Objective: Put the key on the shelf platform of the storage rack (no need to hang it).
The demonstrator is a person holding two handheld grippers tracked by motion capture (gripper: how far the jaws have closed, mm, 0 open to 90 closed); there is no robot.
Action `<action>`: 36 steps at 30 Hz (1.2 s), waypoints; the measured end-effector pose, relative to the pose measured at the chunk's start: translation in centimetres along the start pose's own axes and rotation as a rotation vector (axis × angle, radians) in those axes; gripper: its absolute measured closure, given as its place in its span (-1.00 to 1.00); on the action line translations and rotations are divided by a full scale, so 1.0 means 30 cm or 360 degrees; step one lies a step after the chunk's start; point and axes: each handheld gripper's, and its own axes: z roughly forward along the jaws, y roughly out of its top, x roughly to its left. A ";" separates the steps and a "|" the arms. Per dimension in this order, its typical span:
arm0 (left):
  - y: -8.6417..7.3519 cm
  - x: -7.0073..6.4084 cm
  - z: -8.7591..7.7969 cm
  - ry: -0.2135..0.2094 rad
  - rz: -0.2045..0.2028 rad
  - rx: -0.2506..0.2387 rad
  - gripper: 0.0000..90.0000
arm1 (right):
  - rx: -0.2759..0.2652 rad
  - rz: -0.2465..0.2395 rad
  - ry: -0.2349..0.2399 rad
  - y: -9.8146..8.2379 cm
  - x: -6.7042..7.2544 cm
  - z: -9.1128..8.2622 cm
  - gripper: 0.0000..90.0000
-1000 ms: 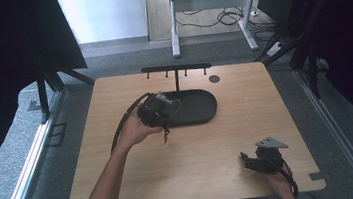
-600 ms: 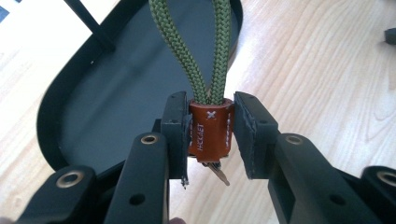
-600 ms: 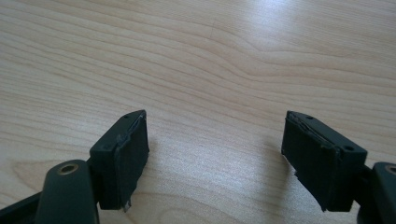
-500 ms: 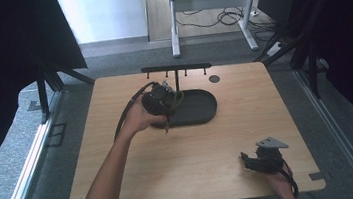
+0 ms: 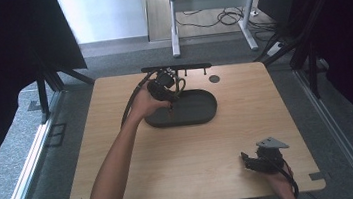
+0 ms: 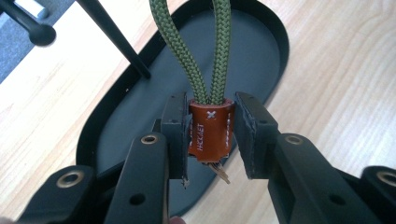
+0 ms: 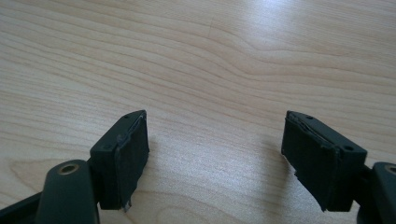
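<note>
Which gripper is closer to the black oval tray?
The left one. The left gripper hangs right over the black oval tray, shut on a green cord loop's brown tag. The right gripper sits open, apart from it, by the table's near edge.

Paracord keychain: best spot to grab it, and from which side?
Grip the brown leather sleeve, not the green cord loop. The sleeve is short, flat-sided and stiff, so pads seat squarely on its two sides; the braided loop is round and would likely roll. Come from the tail end, as the left tongs do over the black tray, leaving the loop free for the rack pegs.
</note>
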 end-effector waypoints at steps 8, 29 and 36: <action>-0.001 0.030 0.082 0.0027 -0.0032 0.0058 0.49 | -0.0002 0.0005 -0.0002 -0.001 -0.002 0.000 -0.48; -0.049 0.040 0.242 0.0032 -0.0106 0.0163 0.48 | 0.0007 0.0012 0.0002 -0.001 -0.005 -0.001 -0.48; -0.060 0.039 0.261 0.0032 -0.0130 0.0179 0.47 | 0.0004 0.0012 -0.0002 -0.001 -0.004 -0.001 -0.48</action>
